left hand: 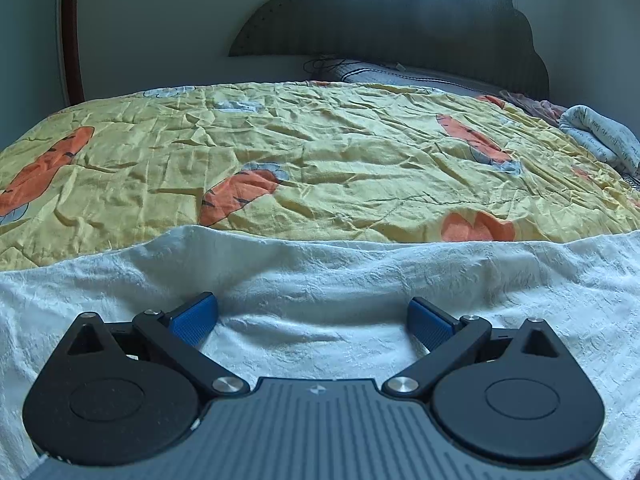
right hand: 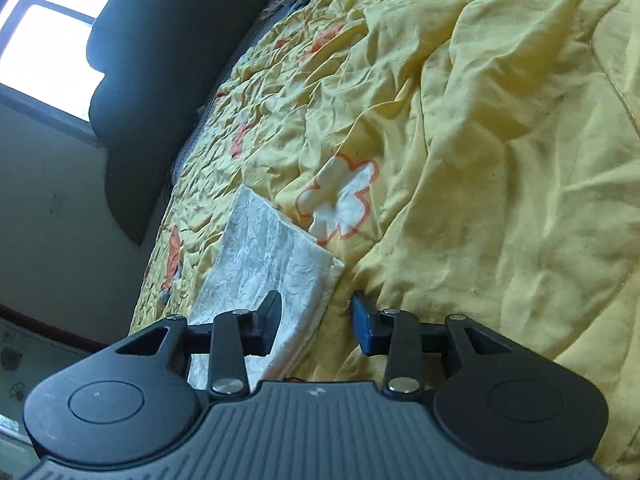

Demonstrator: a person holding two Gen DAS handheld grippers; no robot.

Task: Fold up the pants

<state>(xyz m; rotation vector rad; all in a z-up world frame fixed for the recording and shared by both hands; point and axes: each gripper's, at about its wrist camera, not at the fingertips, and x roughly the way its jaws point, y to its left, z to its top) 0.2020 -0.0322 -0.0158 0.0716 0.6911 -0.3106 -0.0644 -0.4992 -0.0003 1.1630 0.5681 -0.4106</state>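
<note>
white crinkled pants (left hand: 320,280) laid flat on a yellow quilt (left hand: 320,152) with orange prints, dark scalloped headboard (left hand: 400,20) and bright window (right hand: 52,40) behind; left gripper (left hand: 313,320) spread wide over the cloth, right gripper (right hand: 315,324) parted, empty, at the cloth's corner.

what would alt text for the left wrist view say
The open left gripper hovers low over white pants spread across the near edge of a bed, blue pads apart and holding nothing. Beyond lies a wrinkled yellow quilt with orange prints, then a dark headboard.
</note>
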